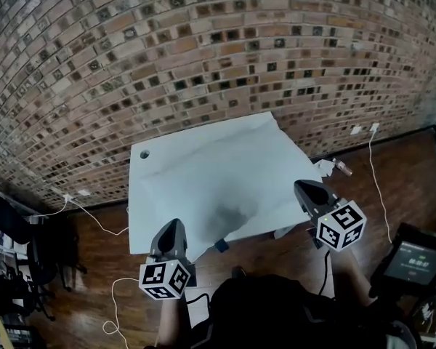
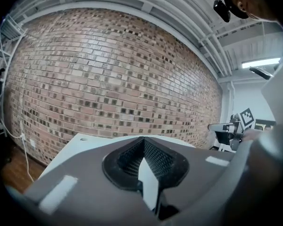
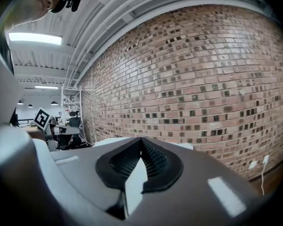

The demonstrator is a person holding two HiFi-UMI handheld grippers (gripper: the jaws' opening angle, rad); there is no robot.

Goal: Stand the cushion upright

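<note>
Work on the cushion has not begun, I think. No cushion shows plainly in any view. Ahead of both pairs of jaws lies a big white flat worktop [image 1: 182,187] that backs onto a red-brown brick wall [image 1: 203,49]. Its far corner [image 1: 265,126], past the right jaws, looks bumpy and creased. A flat white cushion may lie there, white on white, but I cannot tell for sure.

To do this step well, the person should first find the edges of the cushion. Both pairs of jaws need to open before they reach it, since shut jaws can only push. It would help to bring one pair of jaws to each side of the cushion and pinch the soft edge. Then both sides should go up at the same speed, so it does not flop or twist. A soft cushion may sag, so it may be best to lean it on the brick wall beyond the jaws.

The left gripper [image 1: 171,225] has its jaws shut tight, pad against pad, with nothing between them. Only the white worktop shows past their tips. The right gripper [image 1: 302,186] is the same: jaws pressed together, nothing held, nothing touched. The left jaws are over the near edge of the worktop and the right jaws are by its right edge. A dark grey smudge [image 1: 232,213] lies on the worktop between the two pairs of jaws.
</note>
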